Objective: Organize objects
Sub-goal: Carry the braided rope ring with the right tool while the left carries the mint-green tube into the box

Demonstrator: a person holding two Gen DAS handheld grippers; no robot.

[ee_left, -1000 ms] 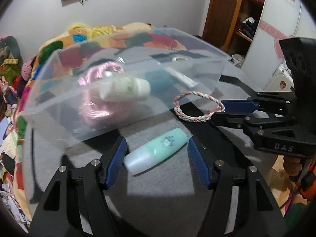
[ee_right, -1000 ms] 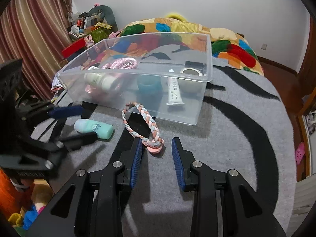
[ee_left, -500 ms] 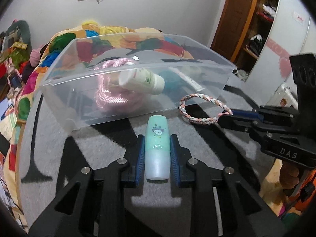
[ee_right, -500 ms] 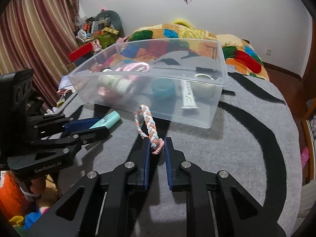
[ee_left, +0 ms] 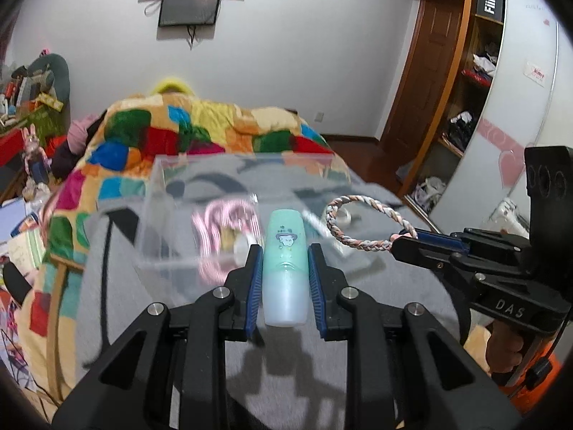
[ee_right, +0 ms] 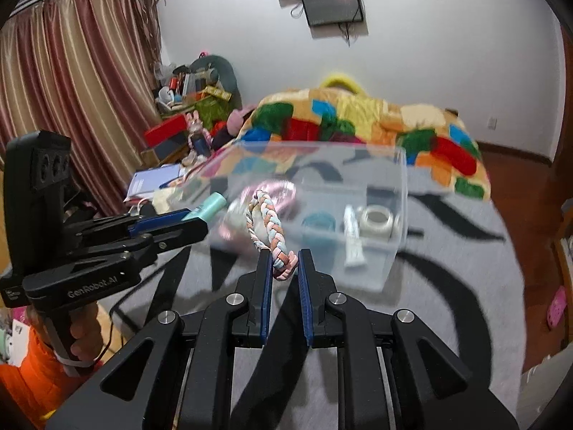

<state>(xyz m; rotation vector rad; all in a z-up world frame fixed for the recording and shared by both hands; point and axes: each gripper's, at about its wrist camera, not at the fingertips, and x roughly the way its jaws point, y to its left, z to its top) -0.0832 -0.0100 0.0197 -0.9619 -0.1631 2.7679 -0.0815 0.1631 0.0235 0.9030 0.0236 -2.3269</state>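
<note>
My left gripper (ee_left: 284, 251) is shut on a mint-green bottle (ee_left: 284, 261) and holds it lifted in front of the clear plastic bin (ee_left: 168, 215). My right gripper (ee_right: 283, 256) is shut on a braided pink, white and blue rope ring (ee_right: 268, 225), also lifted near the bin (ee_right: 401, 186). The ring (ee_left: 358, 225) and right gripper (ee_left: 412, 242) show at the right of the left wrist view. The left gripper (ee_right: 195, 222) with the bottle (ee_right: 211, 204) shows at the left of the right wrist view.
The bin holds a pink rope coil (ee_left: 222, 218), a white bottle (ee_left: 243, 245), a teal ring (ee_right: 318, 222), a white tube (ee_right: 352, 236) and a tape roll (ee_right: 376, 220). It stands on a grey and black rug (ee_right: 447, 286). A patchwork blanket (ee_left: 172, 132) lies behind.
Both grippers have risen from the rug with their objects, the bottle and the rope ring now held up level with the bin. The view has tilted upward.
</note>
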